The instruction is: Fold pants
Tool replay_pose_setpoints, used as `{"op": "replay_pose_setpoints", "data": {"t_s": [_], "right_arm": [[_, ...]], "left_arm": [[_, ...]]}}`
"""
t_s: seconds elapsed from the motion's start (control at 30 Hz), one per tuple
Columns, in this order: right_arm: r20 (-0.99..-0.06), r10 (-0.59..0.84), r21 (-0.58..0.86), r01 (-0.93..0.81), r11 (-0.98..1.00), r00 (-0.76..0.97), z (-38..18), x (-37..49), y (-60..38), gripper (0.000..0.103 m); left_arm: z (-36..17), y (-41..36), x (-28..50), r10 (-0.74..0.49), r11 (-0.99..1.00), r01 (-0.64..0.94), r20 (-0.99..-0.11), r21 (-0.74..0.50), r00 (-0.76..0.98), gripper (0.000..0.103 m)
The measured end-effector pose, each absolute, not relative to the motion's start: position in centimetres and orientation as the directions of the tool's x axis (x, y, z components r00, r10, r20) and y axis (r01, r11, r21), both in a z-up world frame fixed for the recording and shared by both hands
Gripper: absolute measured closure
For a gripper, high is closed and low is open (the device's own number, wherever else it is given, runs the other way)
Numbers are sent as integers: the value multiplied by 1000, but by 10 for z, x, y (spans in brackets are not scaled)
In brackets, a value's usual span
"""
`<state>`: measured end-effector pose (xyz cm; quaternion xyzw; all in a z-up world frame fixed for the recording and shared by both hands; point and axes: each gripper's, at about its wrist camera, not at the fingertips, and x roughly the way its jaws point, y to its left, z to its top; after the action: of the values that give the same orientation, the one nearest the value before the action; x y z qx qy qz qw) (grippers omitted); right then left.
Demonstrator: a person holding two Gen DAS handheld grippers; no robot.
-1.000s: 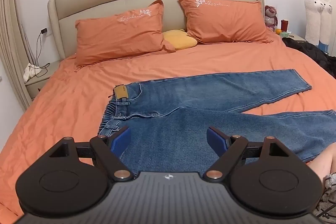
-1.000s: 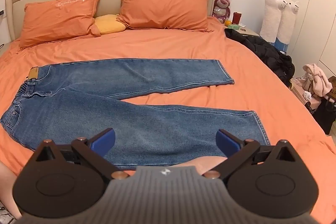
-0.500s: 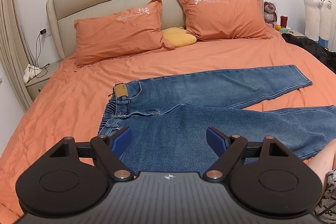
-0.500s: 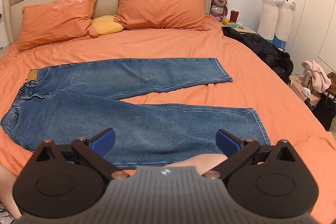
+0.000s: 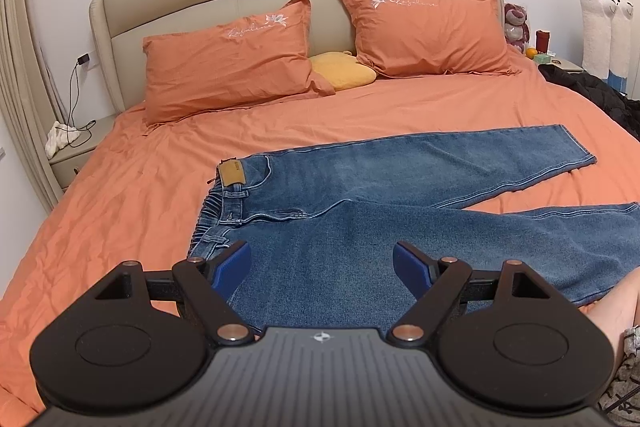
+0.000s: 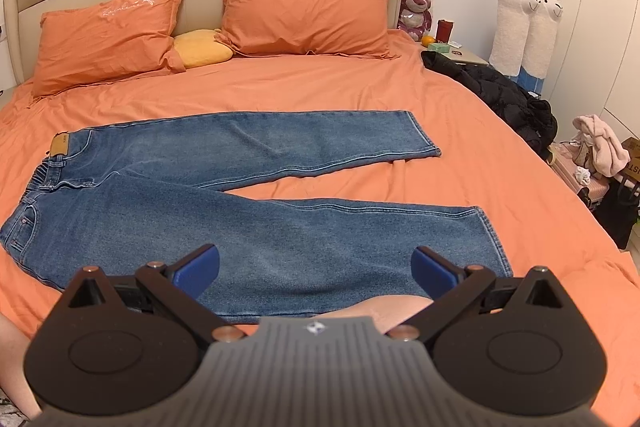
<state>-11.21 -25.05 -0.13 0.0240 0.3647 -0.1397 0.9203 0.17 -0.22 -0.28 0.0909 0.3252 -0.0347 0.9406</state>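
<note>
Jeans (image 6: pixel 248 211) lay flat on bed (image 6: pixel 320 83), legs splayed. Left gripper (image 5: pixel 322 263) and right gripper (image 6: pixel 316 265) hovered, jaws spread (empty). Best: pinch waist and hem together.

From your left gripper (image 5: pixel 322 263), jaws spread wide, the bare orange sheet (image 5: pixel 132 211) runs free from 9 to 11 o'clock. At 12 the two orange pillows (image 5: pixel 228 63) and the yellow cushion (image 5: pixel 342 73) block the headboard end. From your right gripper (image 6: pixel 316 267), also spread, the sheet lies clear at 3 o'clock; a black jacket (image 6: pixel 504 95) crowds the bed edge at 2.
</note>
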Motion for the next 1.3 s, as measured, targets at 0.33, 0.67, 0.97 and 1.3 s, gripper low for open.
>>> {"op": "replay_pose_setpoints", "data": {"t_s": [0.33,0.67,0.97,1.3], "right_arm": [[-684,-223,-45,265,963,695,0,-114,-253,5],[-686,-222,-42,267,963,693,0,-114,-253,5],[-684,-224,-43,268,962,695,-1,-114,-254,5],[-683,-228,-41,274,961,694,-2,-114,-253,5]], "left_arm": [[-6,1,2,0,981,120,-622,151,783,9],[-6,1,3,5,981,118,-626,156,780,9],[-7,1,2,5,981,119,-626,156,780,9],[-7,1,2,7,981,116,-625,155,781,9]]}}
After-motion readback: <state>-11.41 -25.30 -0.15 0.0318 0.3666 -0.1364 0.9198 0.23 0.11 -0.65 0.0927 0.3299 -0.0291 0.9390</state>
